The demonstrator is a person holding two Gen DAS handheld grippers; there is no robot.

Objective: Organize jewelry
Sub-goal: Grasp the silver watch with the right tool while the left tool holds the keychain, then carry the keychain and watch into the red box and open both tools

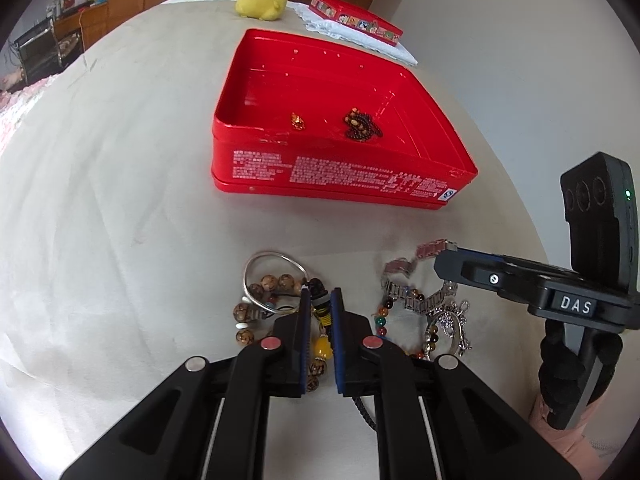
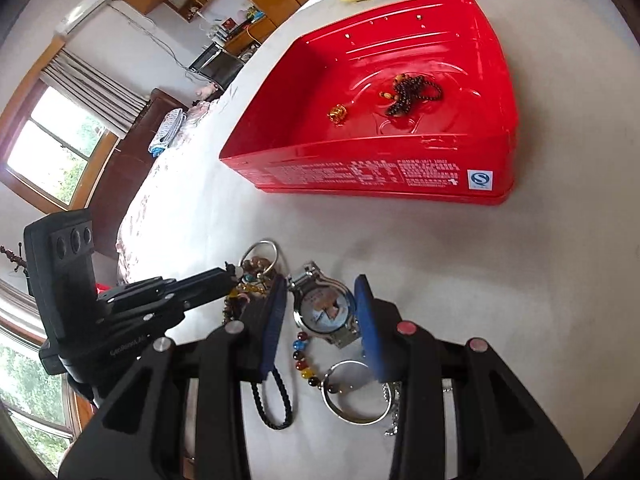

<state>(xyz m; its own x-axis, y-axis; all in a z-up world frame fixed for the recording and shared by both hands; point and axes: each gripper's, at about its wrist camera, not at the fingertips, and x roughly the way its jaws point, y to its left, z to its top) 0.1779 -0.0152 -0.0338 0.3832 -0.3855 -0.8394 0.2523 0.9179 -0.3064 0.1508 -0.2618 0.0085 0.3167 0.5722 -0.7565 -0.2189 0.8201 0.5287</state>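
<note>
Holding the watch (image 2: pixel 323 309) by its case, my right gripper (image 2: pixel 320 320) stands part open around it; metal, weighty, with a slippery glass face and a floppy link band, so the case edges grip best. My left gripper (image 1: pixel 320 312) is nearly closed on a beaded strand's cord (image 1: pixel 321 308). Ahead sits the red tin (image 1: pixel 340 184), stamped "S"; the right gripper's body reads "DAS".

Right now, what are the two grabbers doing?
Left gripper: shut on the beaded strand.
Right gripper: closed around the watch.
</note>
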